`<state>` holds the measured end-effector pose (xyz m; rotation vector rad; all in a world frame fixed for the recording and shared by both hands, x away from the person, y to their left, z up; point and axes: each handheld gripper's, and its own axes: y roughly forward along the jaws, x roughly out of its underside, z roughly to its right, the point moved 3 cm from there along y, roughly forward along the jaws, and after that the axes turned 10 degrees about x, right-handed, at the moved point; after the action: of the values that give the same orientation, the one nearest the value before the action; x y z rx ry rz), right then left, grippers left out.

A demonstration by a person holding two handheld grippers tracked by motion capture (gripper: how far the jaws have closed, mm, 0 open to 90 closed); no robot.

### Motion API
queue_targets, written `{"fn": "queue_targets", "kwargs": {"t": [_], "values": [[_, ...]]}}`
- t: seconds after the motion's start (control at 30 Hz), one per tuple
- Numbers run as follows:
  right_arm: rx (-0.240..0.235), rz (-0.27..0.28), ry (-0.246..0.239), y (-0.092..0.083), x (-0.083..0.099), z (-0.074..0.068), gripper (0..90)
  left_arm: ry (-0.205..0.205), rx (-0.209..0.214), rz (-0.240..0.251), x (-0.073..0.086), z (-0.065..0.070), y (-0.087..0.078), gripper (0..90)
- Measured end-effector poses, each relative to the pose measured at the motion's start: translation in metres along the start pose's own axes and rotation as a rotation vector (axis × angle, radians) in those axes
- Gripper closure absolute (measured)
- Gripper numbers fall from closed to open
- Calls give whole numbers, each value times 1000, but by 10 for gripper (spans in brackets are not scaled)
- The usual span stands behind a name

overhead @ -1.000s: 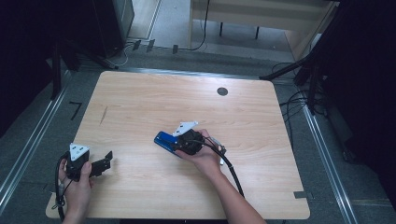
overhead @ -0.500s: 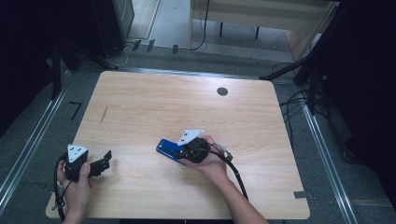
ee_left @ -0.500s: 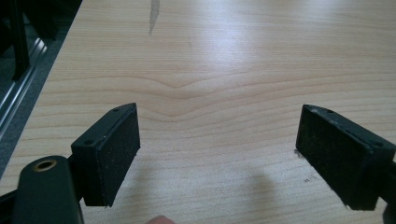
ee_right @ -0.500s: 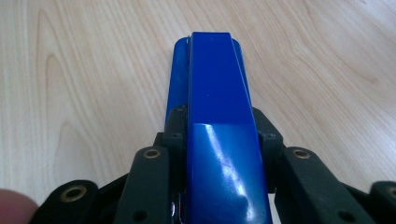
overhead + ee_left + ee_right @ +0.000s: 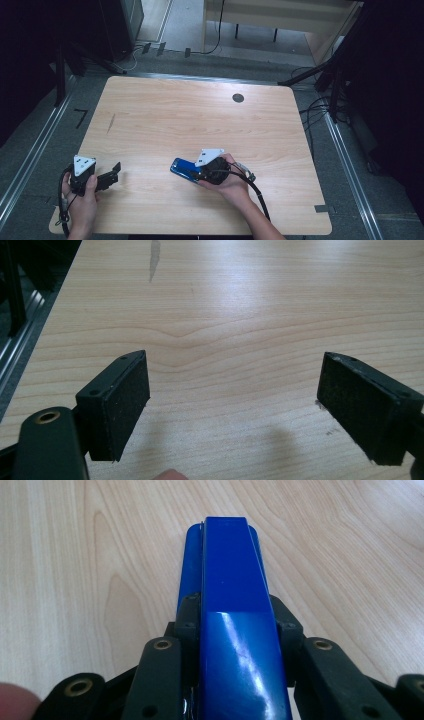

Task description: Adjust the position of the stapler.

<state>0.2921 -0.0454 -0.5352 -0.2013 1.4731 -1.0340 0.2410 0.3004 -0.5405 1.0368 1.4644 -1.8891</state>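
Observation:
A blue stapler lies low over the wooden table, right of the middle near the front. My right gripper is shut on its rear half. In the right gripper view the stapler points away from me, and the right gripper has one black jaw pressed on each of its sides. My left gripper is held at the table's front left corner, pointing right. In the left gripper view the left gripper is open, with bare wood between its pads.
A dark round grommet hole sits at the table's far right. A thin dark streak marks the wood at the left. Cables and metal floor rails run beside the table.
My right gripper has carried the blue stapler a little toward the table's front edge. The left gripper has stayed where it was.

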Motion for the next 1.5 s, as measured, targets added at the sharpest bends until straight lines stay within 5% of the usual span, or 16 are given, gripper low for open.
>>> {"fn": "queue_targets", "kwargs": {"t": [0.33,0.7,0.83,0.9,1.13,1.23,1.47,1.5], "values": [[-12,15,-17,-7,6,-8,672,21,20,10,-3,11,-1,139],[-39,40,-12,-13,15,-15,655,76,96,4,-4,47,2,139],[-11,79,48,-20,15,-10,528,96,104,4,-4,58,5,140],[-12,99,73,-25,15,-7,523,110,89,1,-5,62,6,142],[26,129,94,-46,20,-5,512,89,157,15,-7,74,8,143],[62,169,131,-60,28,-2,471,109,167,13,-6,89,10,239],[79,192,162,-74,44,-3,544,128,236,1,-4,112,14,478],[109,193,189,-80,49,-1,576,136,261,-5,-3,119,16,504]]}}
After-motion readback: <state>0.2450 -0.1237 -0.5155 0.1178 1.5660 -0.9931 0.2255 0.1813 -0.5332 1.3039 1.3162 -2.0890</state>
